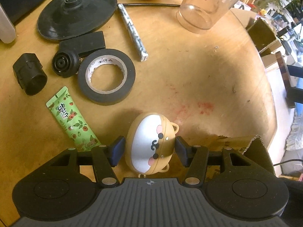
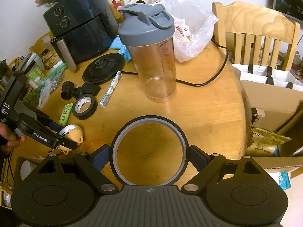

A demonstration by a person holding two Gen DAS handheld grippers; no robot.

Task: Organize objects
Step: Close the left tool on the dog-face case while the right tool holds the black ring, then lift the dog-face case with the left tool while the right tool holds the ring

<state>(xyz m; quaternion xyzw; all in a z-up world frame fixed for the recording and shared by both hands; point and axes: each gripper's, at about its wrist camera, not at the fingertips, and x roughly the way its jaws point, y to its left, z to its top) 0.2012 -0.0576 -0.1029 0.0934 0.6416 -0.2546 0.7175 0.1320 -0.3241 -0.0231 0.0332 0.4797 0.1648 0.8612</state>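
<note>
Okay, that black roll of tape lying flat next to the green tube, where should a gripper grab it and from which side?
The black tape roll lies flat with its hole facing up, so come from above. Put one finger in the white core and one outside, pinching the wall on its right side, which faces bare table. The black plug crowds its upper-left edge and the green tube sits close by at lower left.

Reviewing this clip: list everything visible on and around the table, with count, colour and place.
Character case: 1, tan and white, between left gripper's fingers
Large tape ring: 1, black-grey, between right gripper's fingers
Tape roll: 1, black, table left
Tube: 1, green, beside the tape roll
Shaker bottle: 1, clear, grey lid, table centre
Kettle base: 1, black, far left
Air fryer: 1, black, back left
Chair: 1, wooden, behind table
Table: 1, wooden, round
Left gripper: 1, black
Right gripper: 1, black
</note>
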